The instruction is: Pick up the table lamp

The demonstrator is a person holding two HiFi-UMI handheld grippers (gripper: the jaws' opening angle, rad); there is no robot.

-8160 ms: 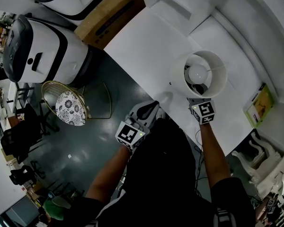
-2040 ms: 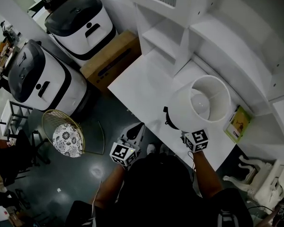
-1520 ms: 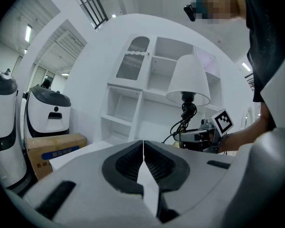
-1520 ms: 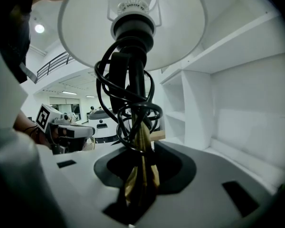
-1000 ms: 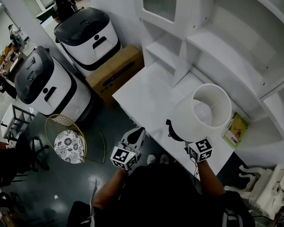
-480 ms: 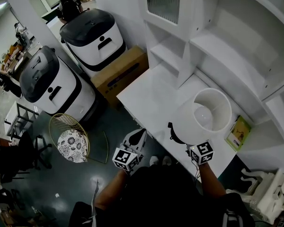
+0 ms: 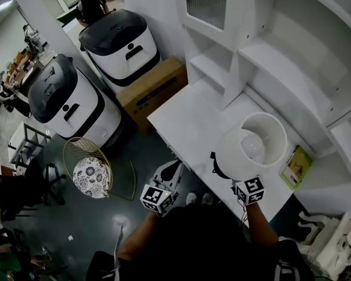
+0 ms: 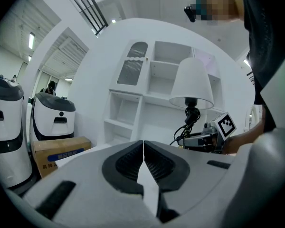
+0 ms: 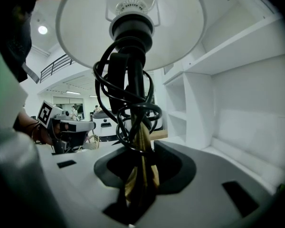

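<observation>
At the far left two white machines with black tops stand on the dark floor, with a gold wire stool carrying a patterned cushion in front of them and a brown cardboard box lying against the white desk. Just off the desk's near edge the left gripper hangs over the floor, its jaws pressed flat together with nothing between them. Further right is the table lamp, upright above the near part of the desk: a white shade, narrow at the top and flaring to a wide rim, open upward so that the pale round bulb shows inside from the head view. Under the shade sits a black socket, and below it a slim brass-coloured stem with a black cord wound round it in loose loops. The right gripper is clamped on that stem below the cord's coils, reaching in level from the person's side; the lamp's foot shows in no view. Right of the lamp a yellow-green book lies on the desk, beside the white shelving.
</observation>
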